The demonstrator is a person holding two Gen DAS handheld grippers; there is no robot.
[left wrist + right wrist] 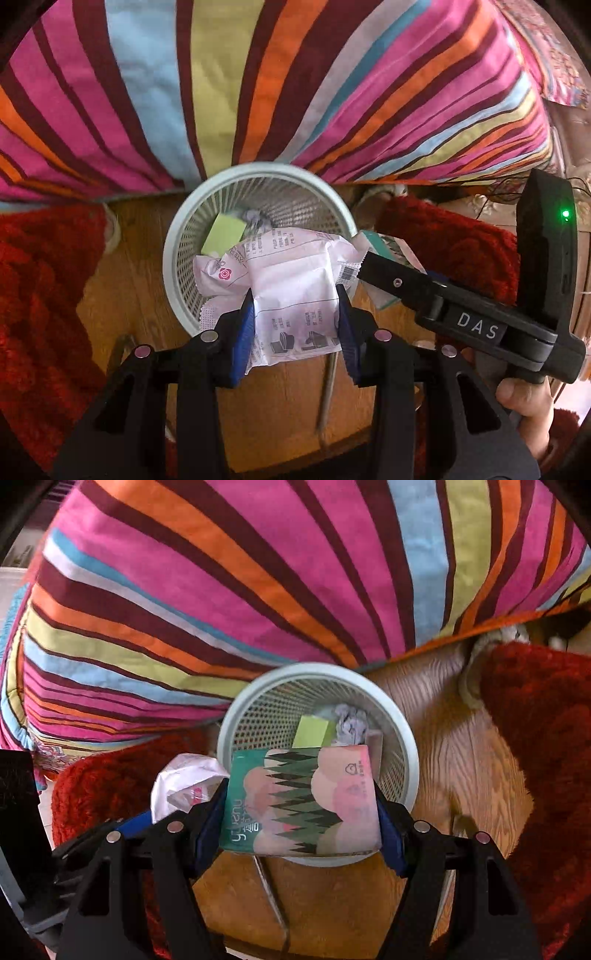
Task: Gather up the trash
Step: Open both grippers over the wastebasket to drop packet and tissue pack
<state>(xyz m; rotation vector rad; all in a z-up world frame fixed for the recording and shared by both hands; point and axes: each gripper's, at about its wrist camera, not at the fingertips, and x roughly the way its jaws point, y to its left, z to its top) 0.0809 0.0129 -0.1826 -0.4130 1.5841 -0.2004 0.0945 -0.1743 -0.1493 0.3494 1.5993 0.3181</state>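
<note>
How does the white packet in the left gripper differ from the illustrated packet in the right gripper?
The white packet is crinkled, with grey printed text and a pink flower mark; the illustrated packet is flat and smooth, with teal, pink and dark zigzag trees. The white packet looks soft and puffy, the illustrated packet boxier. Both are clamped between blue pads over the mesh bin.

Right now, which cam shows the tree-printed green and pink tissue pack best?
Right wrist: the tree-printed green and pink tissue pack shows its full face. Left wrist catches only an edge behind the right gripper.
</note>
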